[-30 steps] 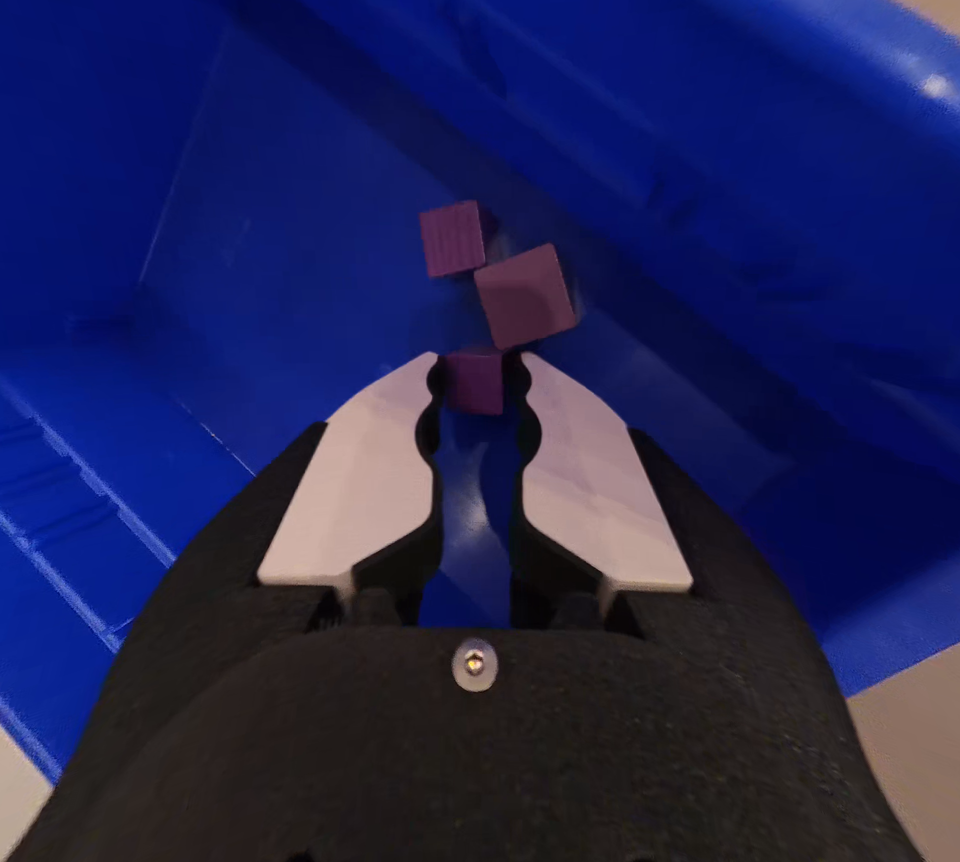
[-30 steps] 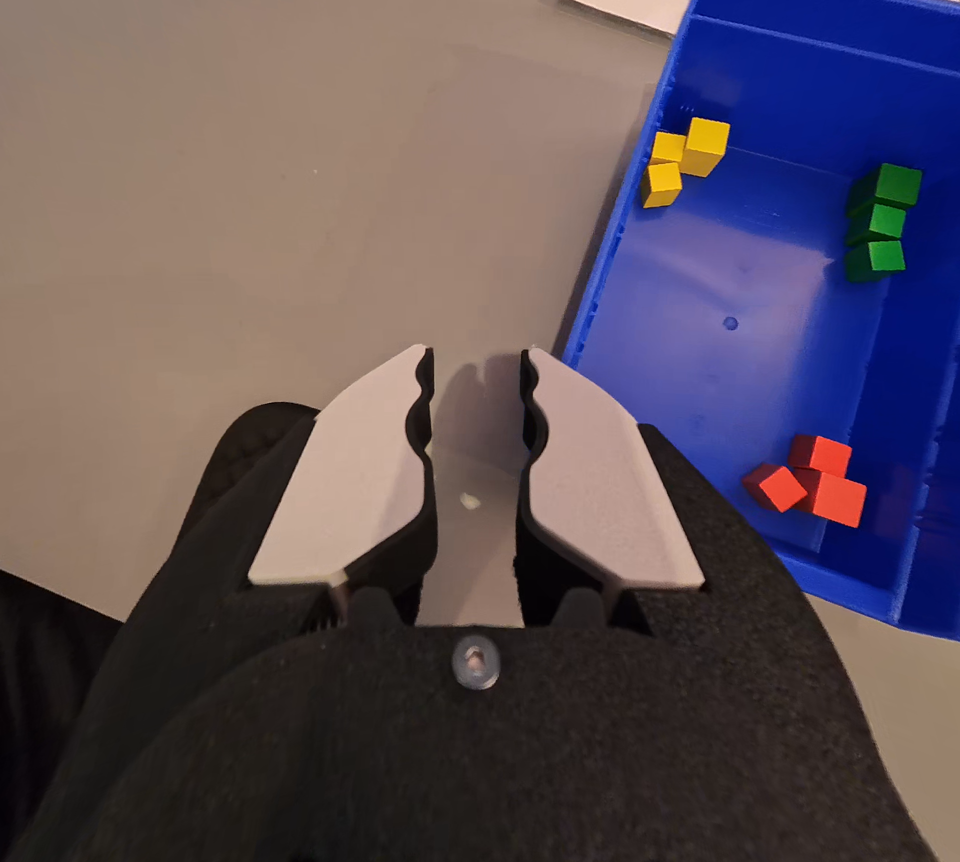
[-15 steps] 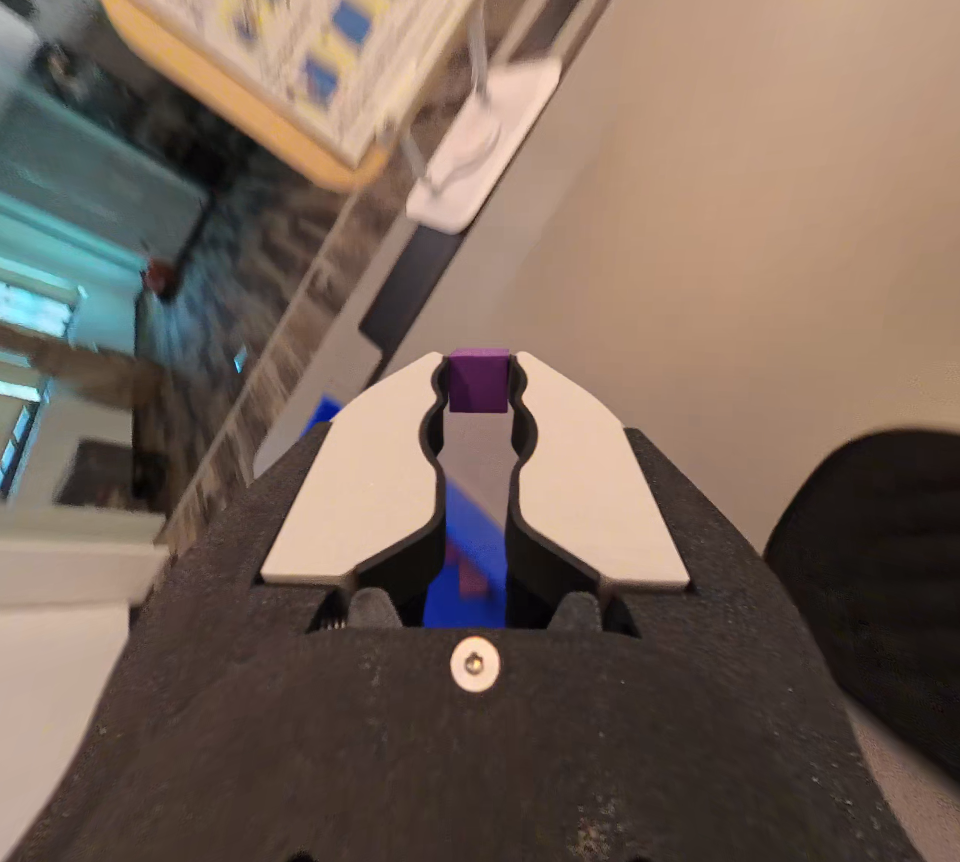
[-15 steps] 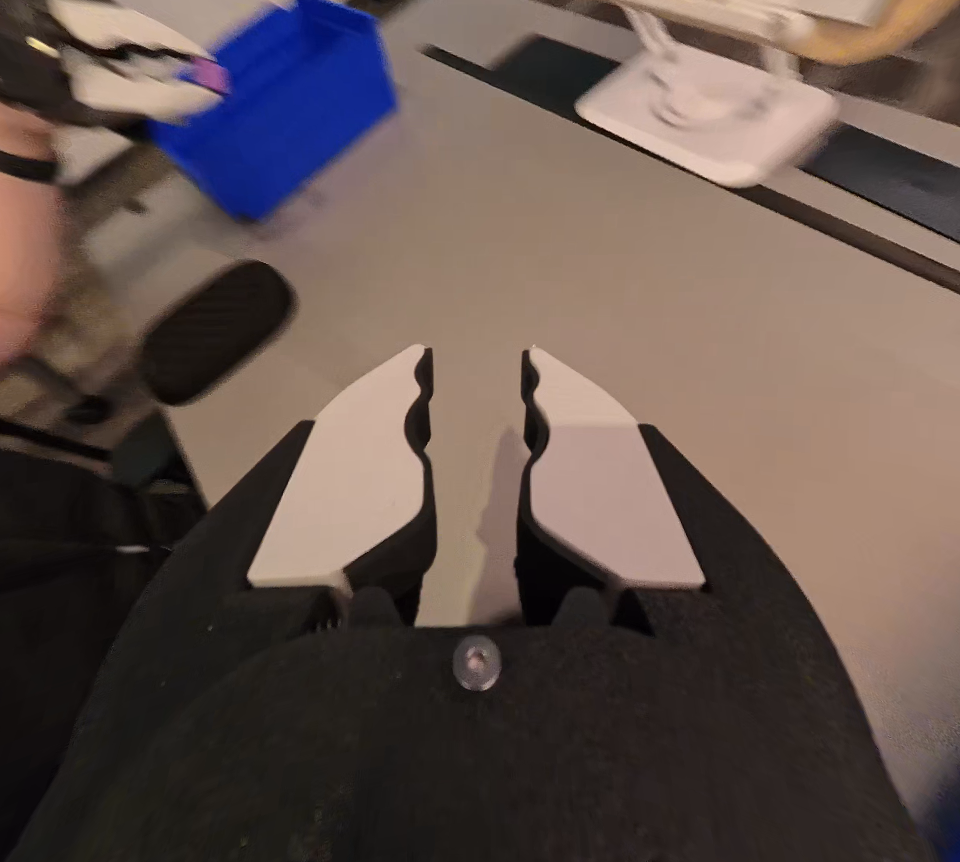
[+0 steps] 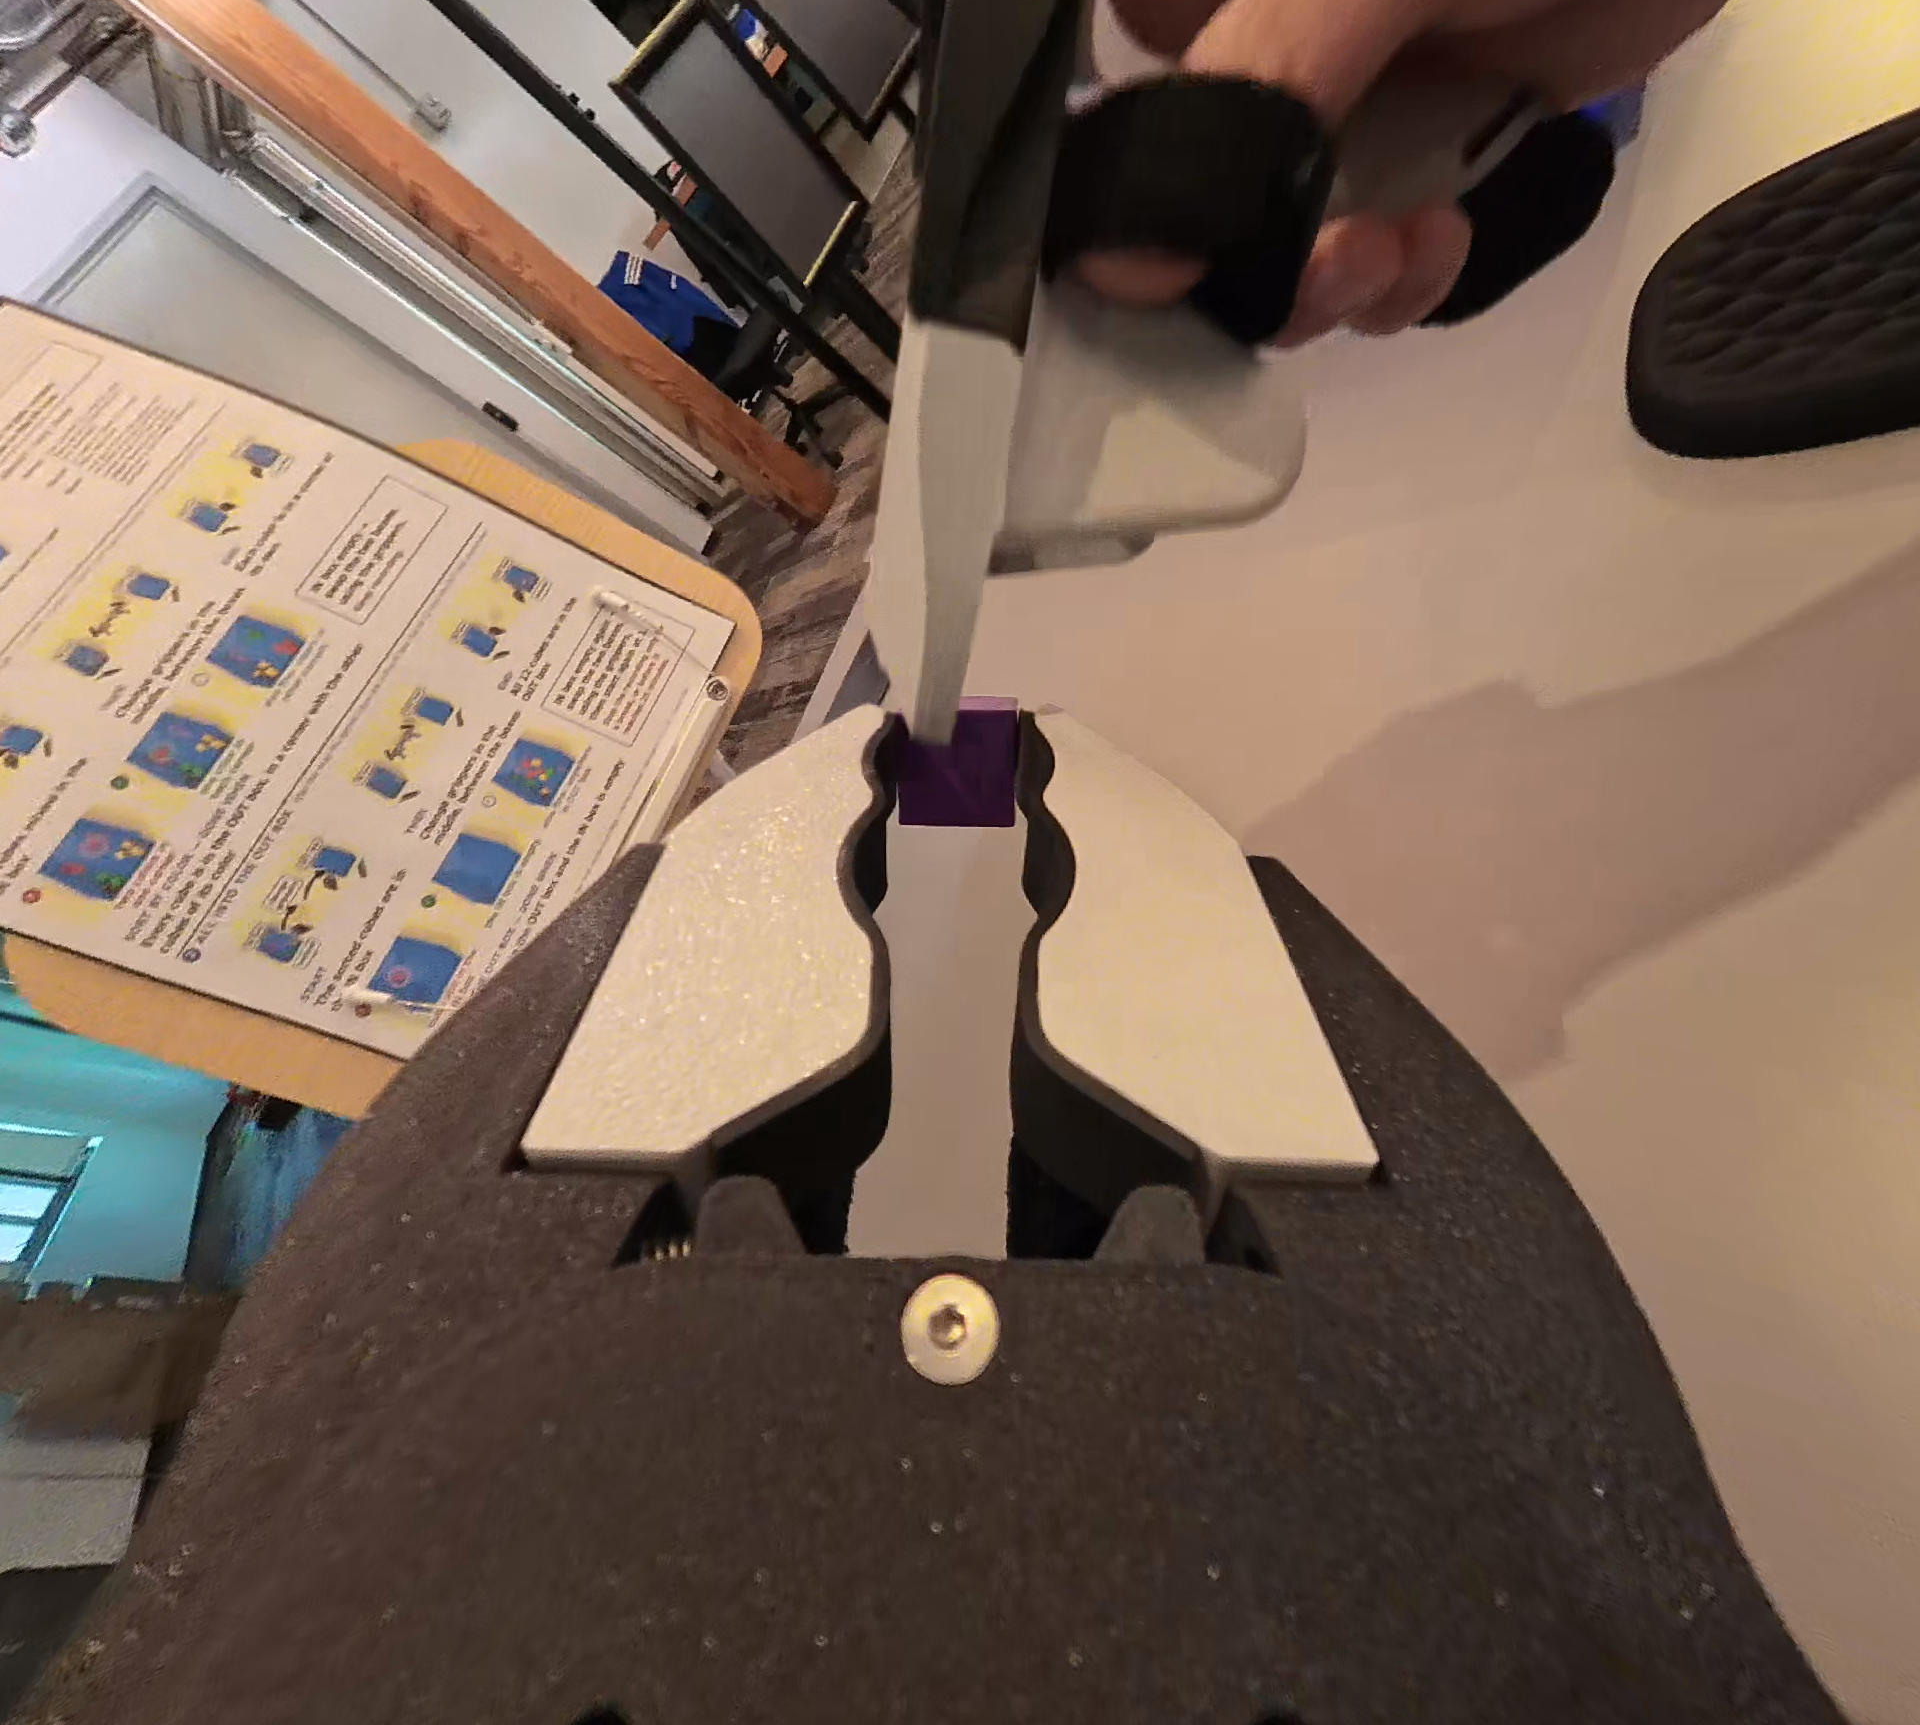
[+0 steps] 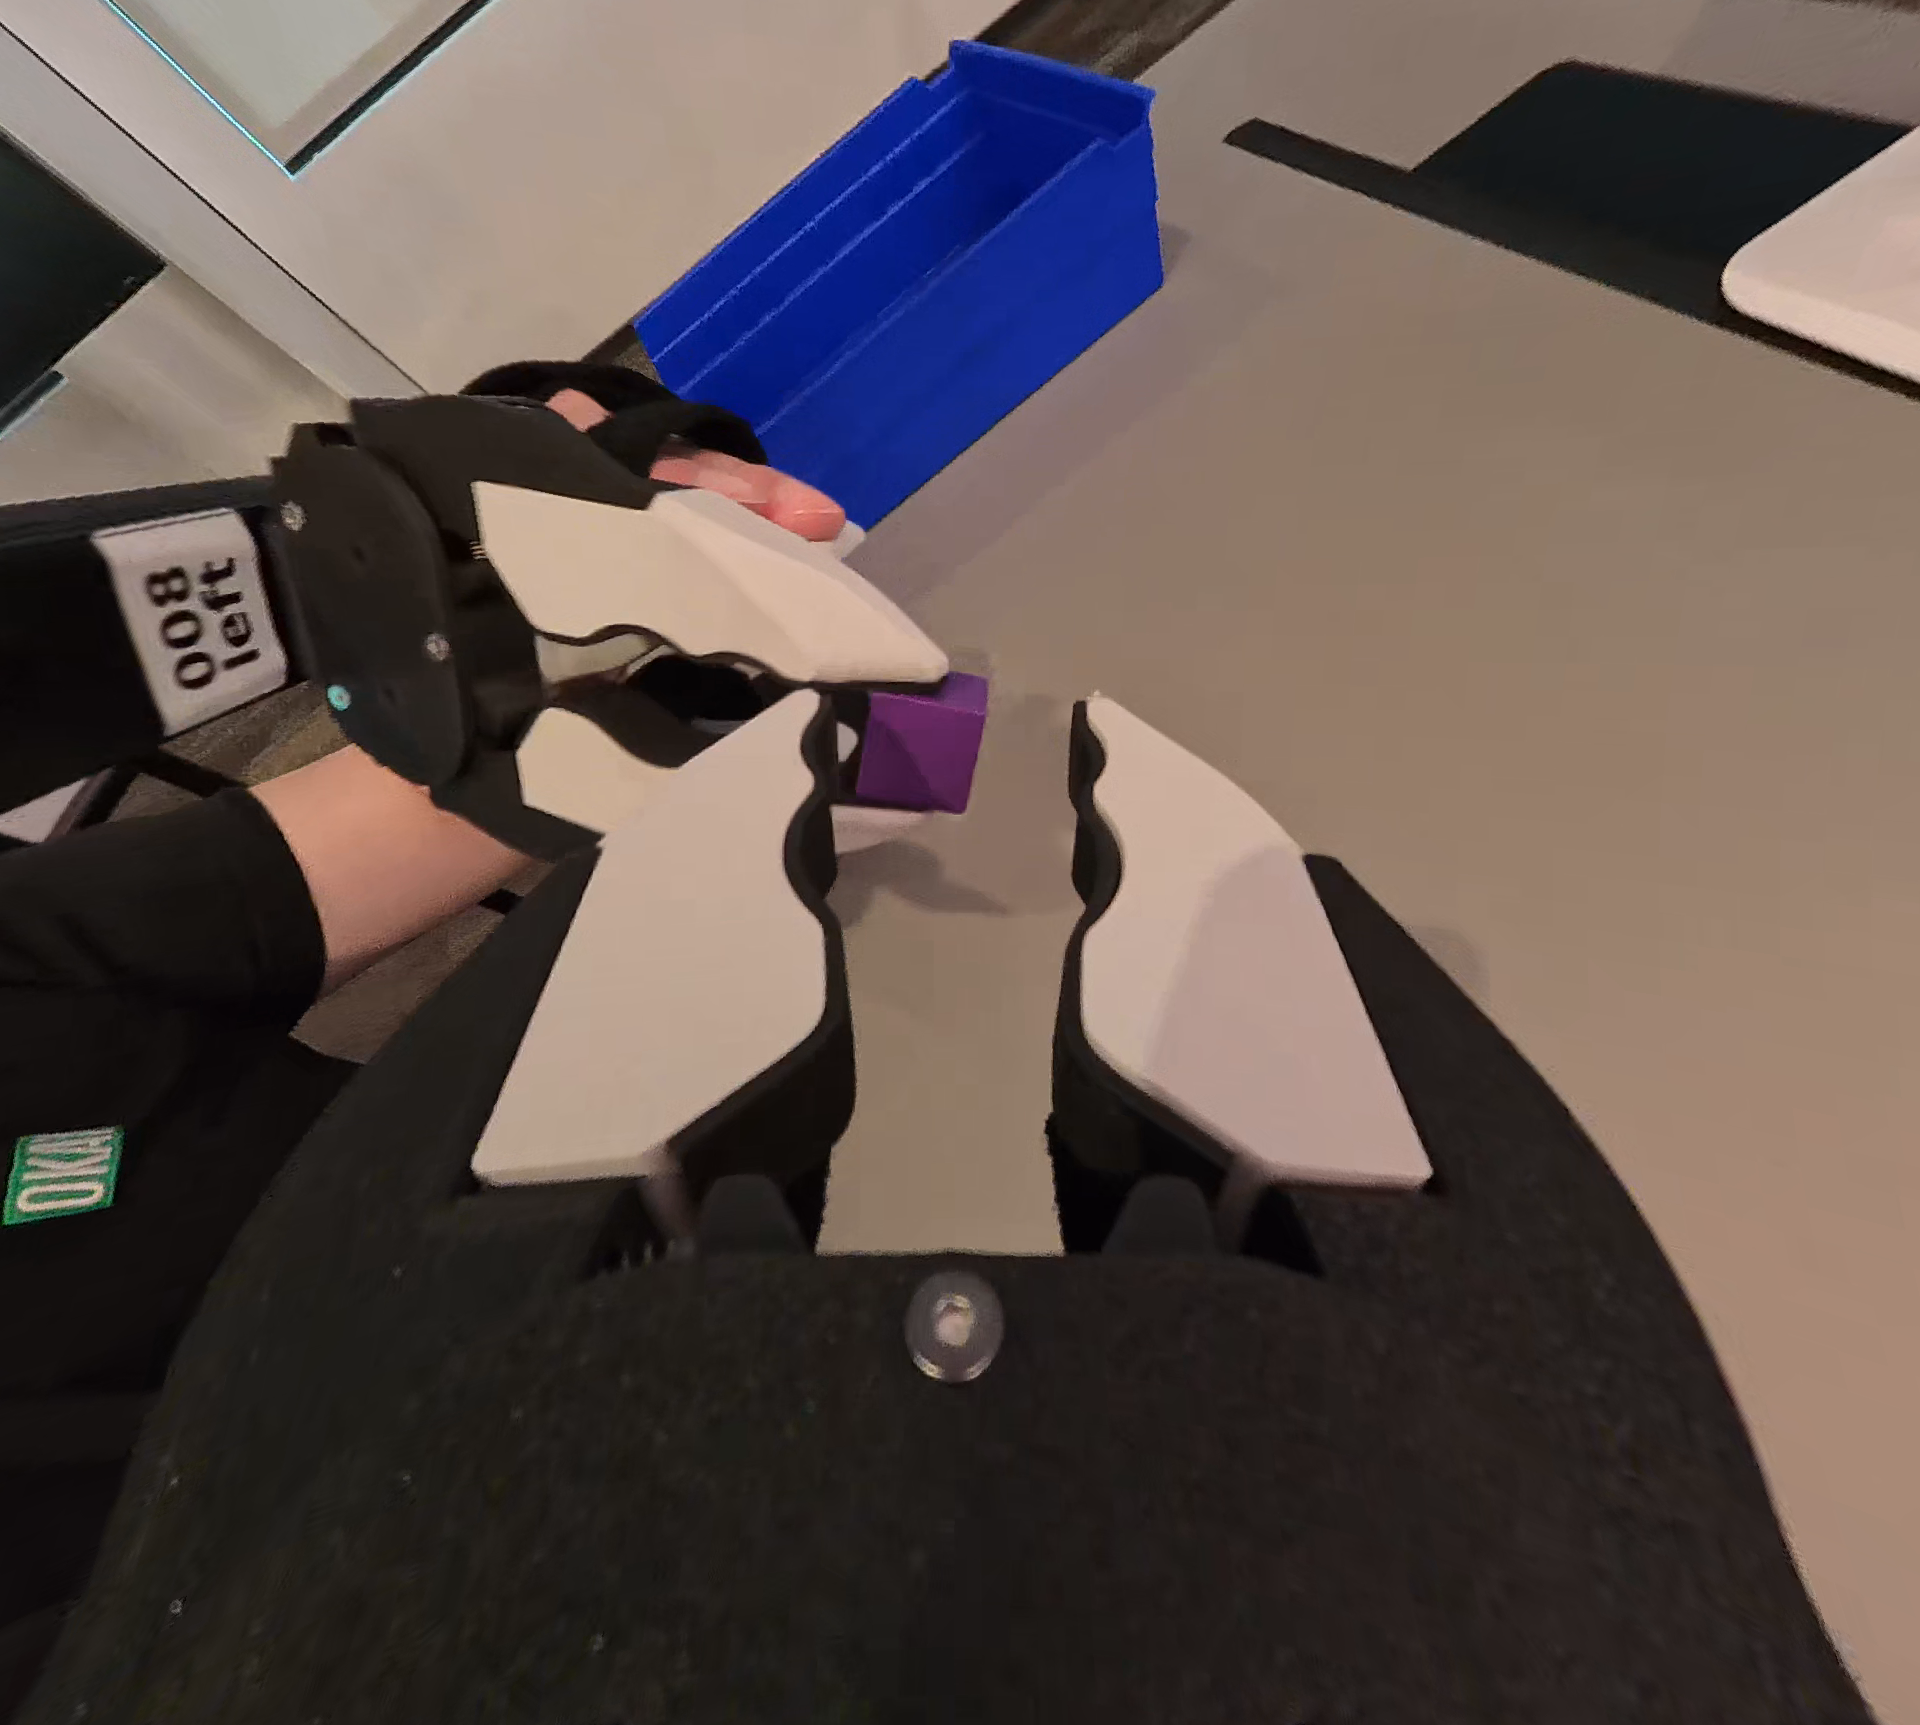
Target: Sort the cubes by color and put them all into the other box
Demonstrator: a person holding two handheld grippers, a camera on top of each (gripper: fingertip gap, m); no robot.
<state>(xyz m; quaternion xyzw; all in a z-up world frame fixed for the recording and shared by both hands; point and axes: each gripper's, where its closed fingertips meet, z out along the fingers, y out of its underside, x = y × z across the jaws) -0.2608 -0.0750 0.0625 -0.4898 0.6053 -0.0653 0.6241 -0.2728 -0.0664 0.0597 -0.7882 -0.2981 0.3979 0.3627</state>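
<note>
My left gripper (image 5: 956, 725) is shut on a purple cube (image 5: 961, 787) and holds it above the grey table. In the right wrist view the left gripper comes in from the left, its upper finger (image 6: 707, 574) over the cube (image 6: 925, 756). My right gripper (image 6: 951, 719) is open, with the cube between its fingertips, close to the left one. One right finger (image 5: 930, 553) reaches down to the cube's top left edge in the left wrist view. A blue box (image 6: 935, 273) stands behind on the table; no cubes show in the part of its inside I can see.
A printed instruction sheet on a wooden board (image 5: 312, 688) stands to the left. A black padded armrest (image 5: 1787, 293) is at the right. A white stand base (image 6: 1839, 273) and a black mat (image 6: 1662, 158) lie at the table's (image 6: 1455, 636) far right.
My left gripper lifted the purple cube out of the blue box and carried it over the table. My right gripper swung left from the box of sorted cubes and opened wider around the cube.
</note>
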